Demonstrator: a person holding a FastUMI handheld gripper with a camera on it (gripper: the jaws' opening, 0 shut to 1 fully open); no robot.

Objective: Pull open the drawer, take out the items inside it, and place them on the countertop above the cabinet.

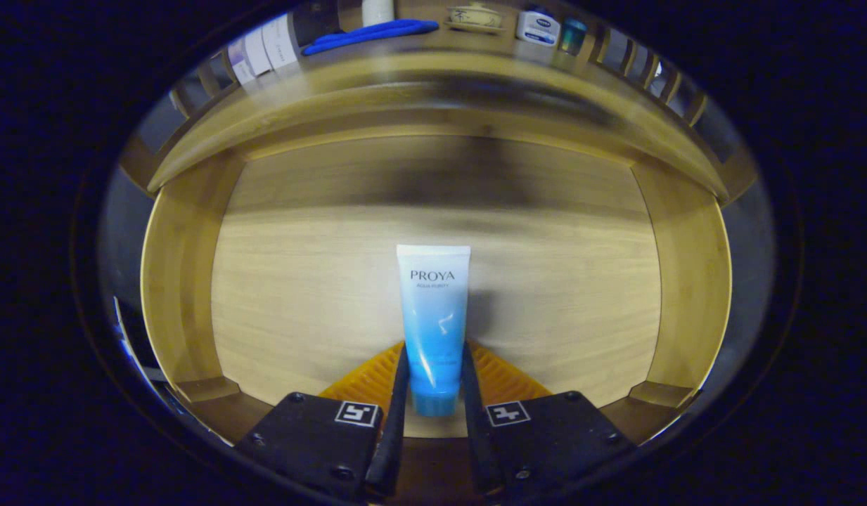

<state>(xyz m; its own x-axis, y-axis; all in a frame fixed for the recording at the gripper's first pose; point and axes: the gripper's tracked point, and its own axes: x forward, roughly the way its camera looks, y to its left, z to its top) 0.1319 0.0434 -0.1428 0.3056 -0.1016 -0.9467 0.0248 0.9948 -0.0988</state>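
Gripping tube (pixel 433 316) cap-end, gripper (pixel 433 383) fingers aligned w/ its length, over drawer (pixel 299 281).

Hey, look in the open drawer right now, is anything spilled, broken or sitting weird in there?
Nothing stands out. The wooden drawer is pulled open, its floor clean and unspilled. The blue-and-white tube looks intact, cap end toward the gripper, whose fingers press on its lower sides. The countertop beyond carries its bottles and jars in order.
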